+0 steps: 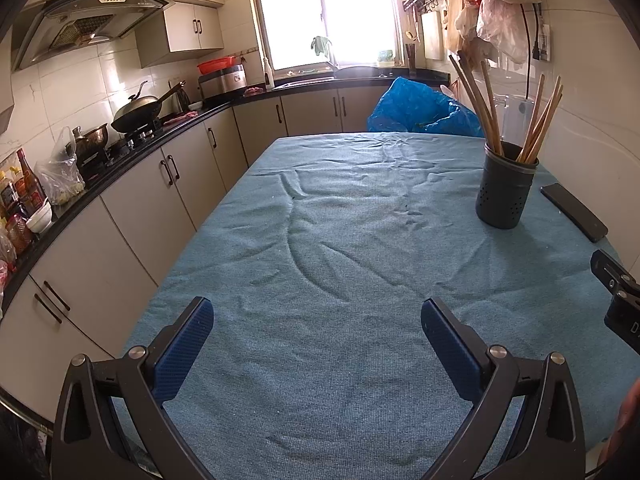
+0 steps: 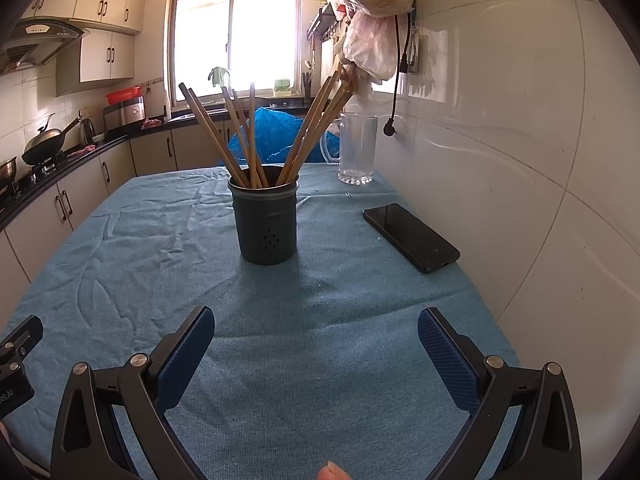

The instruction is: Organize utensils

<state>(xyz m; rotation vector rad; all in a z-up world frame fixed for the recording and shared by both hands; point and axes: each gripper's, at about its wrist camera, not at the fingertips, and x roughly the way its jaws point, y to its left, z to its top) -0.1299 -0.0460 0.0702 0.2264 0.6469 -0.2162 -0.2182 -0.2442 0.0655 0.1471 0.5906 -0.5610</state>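
I have L gripper (image 1: 317,332) and R gripper (image 2: 316,340) both spread wide w/ nothing held, low over the blue tablecloth (image 2: 120,240); chopsticks (image 2: 248,136) all upright in dark perforated holder (image 2: 266,224), so prob. done.
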